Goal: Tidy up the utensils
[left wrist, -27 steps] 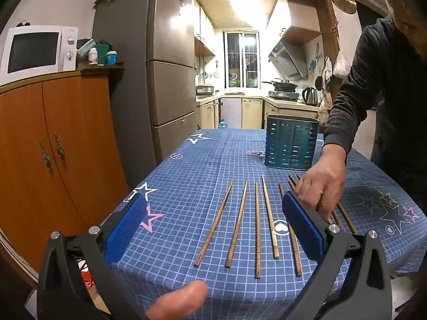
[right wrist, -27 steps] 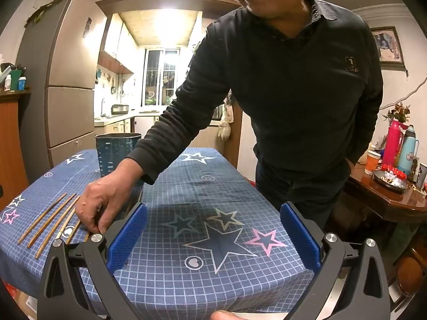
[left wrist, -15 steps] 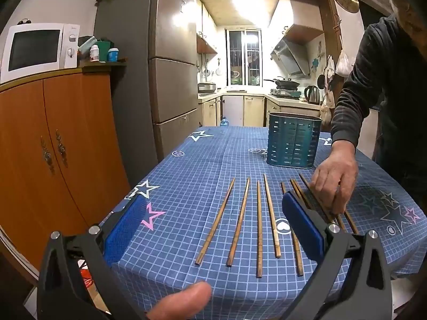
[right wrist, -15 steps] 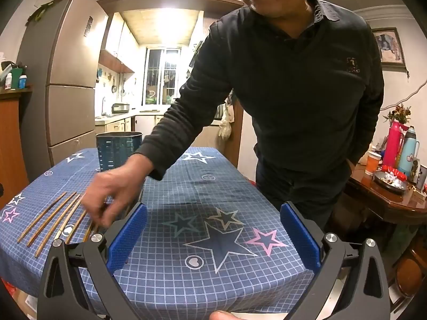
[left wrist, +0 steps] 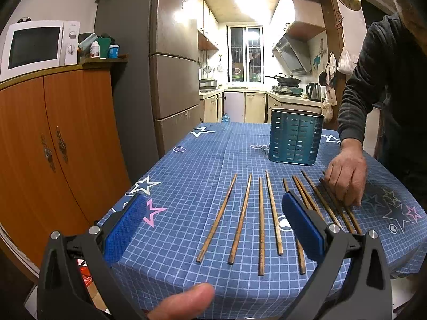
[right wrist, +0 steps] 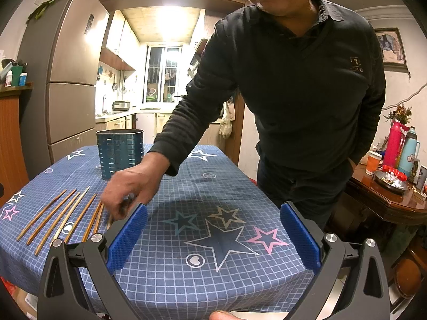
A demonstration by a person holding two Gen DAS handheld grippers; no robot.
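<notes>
Jaws on my left gripper [left wrist: 213,229] and right gripper [right wrist: 213,236] wide apart, holding nothing. Slim brown wooden chopsticks [left wrist: 241,220] flat on blue checked tablecloth [left wrist: 186,186]; slotted teal metal holder [left wrist: 295,140] upright.

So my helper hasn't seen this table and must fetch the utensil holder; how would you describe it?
Start at the table with the blue star-print cloth. Beyond the row of wooden chopsticks stands the utensil holder, toward the kitchen end. It is the only upright thing there: a teal tub with slotted walls, open on top.
</notes>
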